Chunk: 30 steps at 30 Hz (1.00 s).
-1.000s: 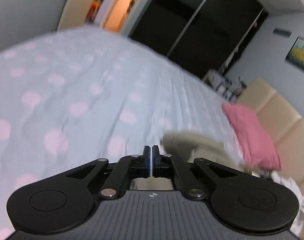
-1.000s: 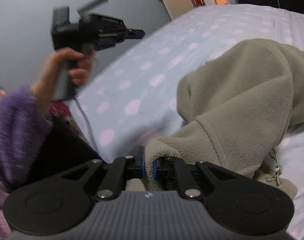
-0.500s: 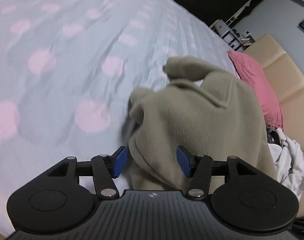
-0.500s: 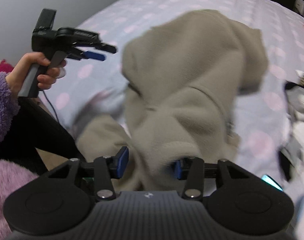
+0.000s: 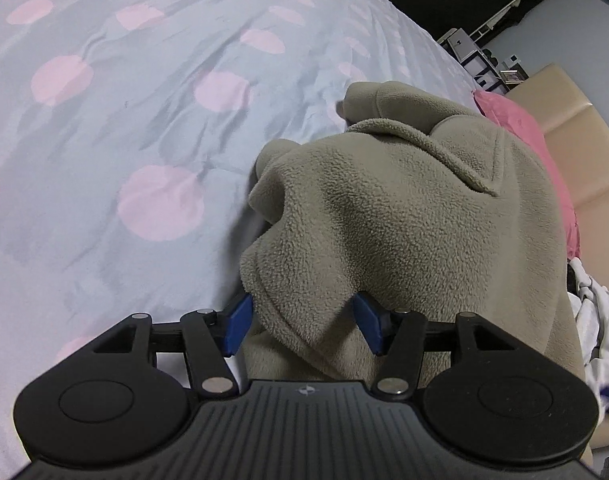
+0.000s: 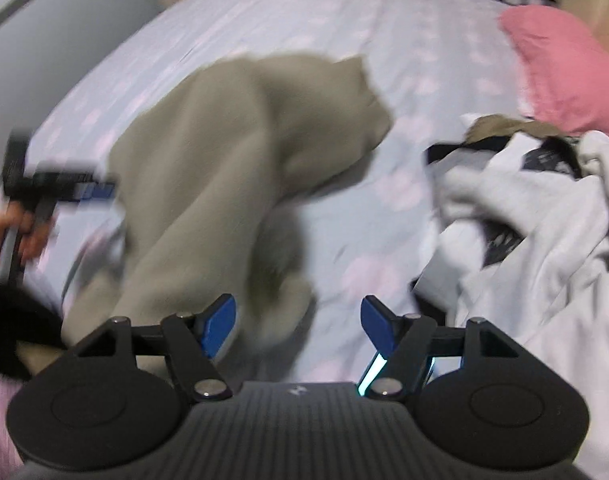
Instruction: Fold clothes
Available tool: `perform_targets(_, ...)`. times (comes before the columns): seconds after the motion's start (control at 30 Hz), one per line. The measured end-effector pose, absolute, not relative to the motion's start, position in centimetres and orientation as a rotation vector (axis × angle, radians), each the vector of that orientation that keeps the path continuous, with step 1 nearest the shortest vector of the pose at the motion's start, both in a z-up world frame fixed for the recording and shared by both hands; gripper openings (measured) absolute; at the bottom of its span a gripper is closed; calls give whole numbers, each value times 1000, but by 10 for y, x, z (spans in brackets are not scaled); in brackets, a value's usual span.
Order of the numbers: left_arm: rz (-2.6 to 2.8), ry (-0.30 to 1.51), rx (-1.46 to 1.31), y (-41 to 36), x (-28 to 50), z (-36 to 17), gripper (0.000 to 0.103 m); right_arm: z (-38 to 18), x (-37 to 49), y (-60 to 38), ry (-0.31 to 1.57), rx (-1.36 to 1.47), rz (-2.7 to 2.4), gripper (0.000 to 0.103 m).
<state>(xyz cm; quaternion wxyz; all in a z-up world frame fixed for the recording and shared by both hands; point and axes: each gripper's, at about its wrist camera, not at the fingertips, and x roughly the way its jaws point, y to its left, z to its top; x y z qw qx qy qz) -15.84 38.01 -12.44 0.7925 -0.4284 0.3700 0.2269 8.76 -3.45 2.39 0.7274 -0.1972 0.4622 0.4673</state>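
Observation:
An olive-grey fleece garment (image 5: 404,216) lies bunched on the pale blue, pink-dotted bedsheet (image 5: 124,120). My left gripper (image 5: 304,328) hangs low over its near edge. A fold of the fleece lies between the blue pads (image 5: 238,328), which do not squeeze it. In the blurred right wrist view the fleece (image 6: 232,152) stretches from the upper middle down to the left. My right gripper (image 6: 300,326) is opening, with a loose fleece end just ahead of its left pad and nothing gripped. The left gripper (image 6: 92,192) shows there at the far left, held by a hand (image 6: 28,236).
A pink pillow (image 6: 564,68) lies at the head of the bed against a beige padded headboard (image 5: 576,132). A heap of white and dark clothes (image 6: 536,216) fills the right side of the bed. A dark wardrobe stands beyond the bed.
The left gripper opened and sank onto the fleece's near edge. The right gripper let go of the fleece hem, spread its jaws and swung right toward the clothes heap.

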Motion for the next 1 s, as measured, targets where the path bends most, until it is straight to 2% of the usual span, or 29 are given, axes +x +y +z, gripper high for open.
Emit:
perform_targets(0.2, 476, 763, -909, 380, -154, -121, 47, -27, 170, 4, 1052, -116, 967, 72)
perform_targets(0.37, 467, 759, -896, 383, -151, -124, 41, -83, 219, 51, 1078, 8, 931, 72)
perform_targets(0.6, 459, 762, -902, 391, -143, -129, 35, -143, 252, 82, 1163, 200, 978, 72)
perform_targets(0.73, 452, 766, -898, 394, -140, -131, 33, -177, 264, 89, 1203, 348, 985, 78)
perform_targets(0.8, 453, 762, -897, 395, -139, -131, 26, -194, 269, 90, 1240, 468, 986, 78)
perform_targets(0.87, 456, 757, -881, 394, -139, -128, 18, -199, 268, 91, 1243, 561, 1002, 63)
perform_targets(0.9, 456, 754, -865, 393, -138, -126, 13, -199, 266, 92, 1237, 597, 1013, 48)
perform_targets(0.93, 454, 749, -843, 391, -138, -122, 13, -197, 265, 93, 1225, 615, 1019, 37)
perform_targets(1.0, 455, 740, -802, 387, -137, -115, 11, -181, 261, 96, 1184, 568, 1019, 24)
